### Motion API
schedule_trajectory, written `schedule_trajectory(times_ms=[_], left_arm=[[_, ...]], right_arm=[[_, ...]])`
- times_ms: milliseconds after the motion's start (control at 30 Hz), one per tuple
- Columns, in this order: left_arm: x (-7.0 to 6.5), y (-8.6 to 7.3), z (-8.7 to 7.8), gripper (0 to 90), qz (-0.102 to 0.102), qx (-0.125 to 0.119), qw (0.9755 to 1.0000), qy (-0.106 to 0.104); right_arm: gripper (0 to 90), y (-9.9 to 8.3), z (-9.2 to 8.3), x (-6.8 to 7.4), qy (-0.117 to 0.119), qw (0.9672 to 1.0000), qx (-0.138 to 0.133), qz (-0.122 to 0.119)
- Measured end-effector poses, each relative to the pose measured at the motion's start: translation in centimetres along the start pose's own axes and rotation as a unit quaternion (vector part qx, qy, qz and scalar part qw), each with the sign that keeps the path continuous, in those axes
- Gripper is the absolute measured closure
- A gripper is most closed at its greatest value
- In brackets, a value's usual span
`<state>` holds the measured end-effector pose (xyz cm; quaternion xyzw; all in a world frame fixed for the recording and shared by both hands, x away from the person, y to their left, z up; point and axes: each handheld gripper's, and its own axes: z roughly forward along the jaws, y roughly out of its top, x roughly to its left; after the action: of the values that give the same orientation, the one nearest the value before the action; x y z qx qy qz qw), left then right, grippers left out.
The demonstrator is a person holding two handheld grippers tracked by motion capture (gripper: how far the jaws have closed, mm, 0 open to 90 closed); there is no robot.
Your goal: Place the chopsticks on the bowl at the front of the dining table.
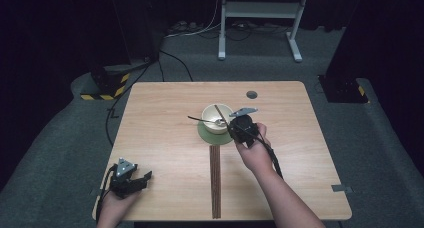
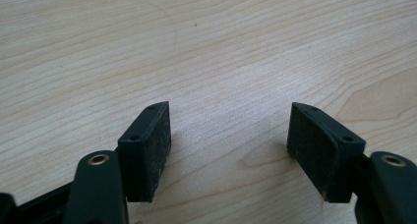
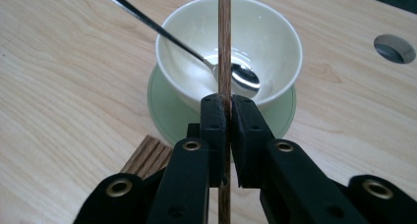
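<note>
Nearest table edge: left gripper [image 1: 131, 178] rests on bare wood, jaws wide apart, nothing between. Mid-table, beside chopstick pile [image 1: 215, 180], right gripper [image 3: 227, 117] clamps thin brown wooden chopstick [image 3: 224, 42] — long axis runs straight ahead from jaws, over bowl [image 3: 275, 32]. Beyond: cream bowl on green saucer [image 3: 164, 106], metal spoon [image 3: 244, 76] lying inside — right hand far nearer to it.

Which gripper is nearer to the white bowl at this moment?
The right. The right gripper hangs just beside the bowl, jaws shut on a wooden stick that crosses over it. The left gripper rests at the table's near left corner, open.
</note>
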<state>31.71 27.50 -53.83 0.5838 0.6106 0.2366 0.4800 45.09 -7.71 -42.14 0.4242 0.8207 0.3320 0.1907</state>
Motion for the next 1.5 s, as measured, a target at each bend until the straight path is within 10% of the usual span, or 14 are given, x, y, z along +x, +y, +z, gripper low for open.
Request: schedule_trajectory(times_ms=[1500], left_arm=[[0.0,0.0,0.0,33.3,-0.001,0.001,1.0,-0.004]], right_arm=[[84.0,6.9,8.5,0.5,-0.022,0.9991,0.036,0.001]])
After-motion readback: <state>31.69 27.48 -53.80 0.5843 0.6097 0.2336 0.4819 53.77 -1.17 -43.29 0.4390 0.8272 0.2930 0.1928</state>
